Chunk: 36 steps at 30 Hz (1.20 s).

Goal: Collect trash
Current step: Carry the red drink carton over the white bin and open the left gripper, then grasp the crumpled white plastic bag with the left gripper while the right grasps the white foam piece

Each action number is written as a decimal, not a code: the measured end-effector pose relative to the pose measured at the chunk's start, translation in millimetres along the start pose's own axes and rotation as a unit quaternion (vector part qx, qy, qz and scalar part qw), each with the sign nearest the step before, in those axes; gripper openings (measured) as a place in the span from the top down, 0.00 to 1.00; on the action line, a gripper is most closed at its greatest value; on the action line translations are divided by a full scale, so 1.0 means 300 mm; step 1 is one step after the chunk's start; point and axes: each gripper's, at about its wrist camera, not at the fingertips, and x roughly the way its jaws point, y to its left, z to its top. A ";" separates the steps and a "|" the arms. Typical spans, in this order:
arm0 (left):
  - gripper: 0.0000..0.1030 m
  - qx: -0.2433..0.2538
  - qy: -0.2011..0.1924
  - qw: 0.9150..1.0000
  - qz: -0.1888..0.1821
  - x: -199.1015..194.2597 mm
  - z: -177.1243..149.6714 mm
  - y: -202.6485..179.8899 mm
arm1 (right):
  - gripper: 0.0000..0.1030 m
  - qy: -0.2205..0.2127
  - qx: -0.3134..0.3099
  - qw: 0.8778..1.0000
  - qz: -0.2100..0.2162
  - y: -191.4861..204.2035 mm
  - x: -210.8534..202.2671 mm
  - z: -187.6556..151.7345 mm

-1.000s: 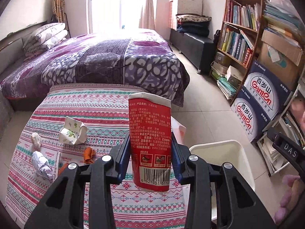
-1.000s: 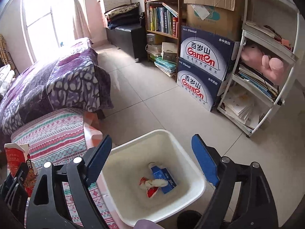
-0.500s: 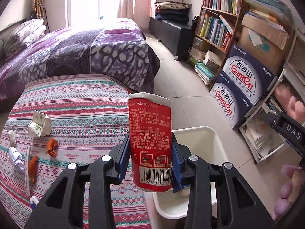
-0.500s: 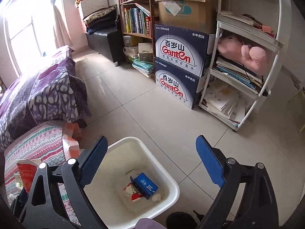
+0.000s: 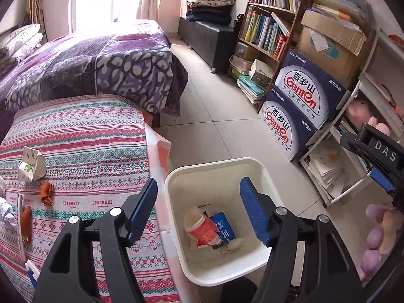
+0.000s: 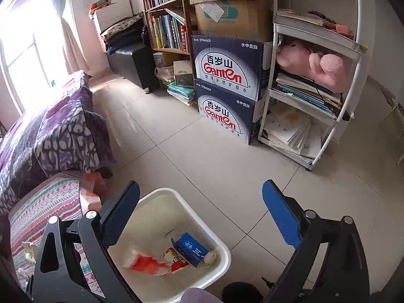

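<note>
A white bin (image 5: 214, 162) stands on the floor beside the cloth-covered table (image 5: 101, 151). My left gripper (image 5: 198, 184) hangs over it, jaws opening, with nothing between them. The red carton (image 5: 203, 229) lies inside the bin against a blue carton (image 5: 224, 229). In the right wrist view the red carton (image 6: 146, 262) is blurred in the bin (image 6: 224, 252), next to the blue carton (image 6: 192, 248). My right gripper (image 6: 200, 185) is held above the bin's far side, wide and still opening, empty. On the table lie a crumpled paper cup (image 5: 30, 164), orange peels (image 5: 46, 192) and crumpled paper (image 5: 6, 212).
A purple bed (image 5: 101, 63) lies beyond the table. Two stacked navy water boxes (image 6: 227, 88), a bookshelf (image 5: 267, 32) and a white rack (image 6: 315, 101) with papers and a pink plush toy line the right wall. Tiled floor (image 6: 202, 151) lies between.
My left gripper swung right from over the table to over the bin and opened. The red carton left its pads and fell into the bin. The right gripper turned right.
</note>
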 end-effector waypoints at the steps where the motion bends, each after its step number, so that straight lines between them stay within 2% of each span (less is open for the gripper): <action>1: 0.29 -0.001 0.000 1.000 0.006 -0.004 0.001 0.013 | 0.09 -0.001 -0.002 1.000 0.003 0.009 -0.002 -0.004; 5: 0.26 -0.007 0.003 0.999 0.036 -0.021 0.001 0.080 | 0.07 0.006 -0.027 1.000 0.014 0.070 -0.004 -0.029; 9: 0.26 -0.027 0.029 0.997 0.073 -0.015 -0.008 0.174 | 0.07 0.015 -0.062 0.998 0.024 0.145 -0.011 -0.061; 15: 0.26 -0.056 0.059 0.988 0.132 -0.023 -0.045 0.345 | 0.07 0.024 -0.104 0.994 0.037 0.255 -0.027 -0.112; 19: 0.26 -0.082 0.076 0.979 0.169 -0.035 -0.066 0.480 | 0.07 0.031 -0.129 0.990 0.049 0.323 -0.038 -0.153; 24: 0.26 -0.134 0.092 0.961 0.222 -0.051 -0.092 0.694 | 0.07 0.047 -0.182 0.980 0.071 0.434 -0.048 -0.237; 28: 0.26 -0.203 0.111 0.940 0.253 -0.062 -0.114 0.891 | 0.07 0.059 -0.236 0.965 0.094 0.533 -0.065 -0.322; 32: 0.26 -0.283 0.115 0.914 0.268 -0.083 -0.157 1.085 | 0.07 0.067 -0.310 0.940 0.123 0.644 -0.095 -0.435; 36: 0.26 -0.364 0.120 0.890 0.249 -0.091 -0.219 1.238 | 0.07 0.068 -0.379 0.910 0.153 0.736 -0.138 -0.547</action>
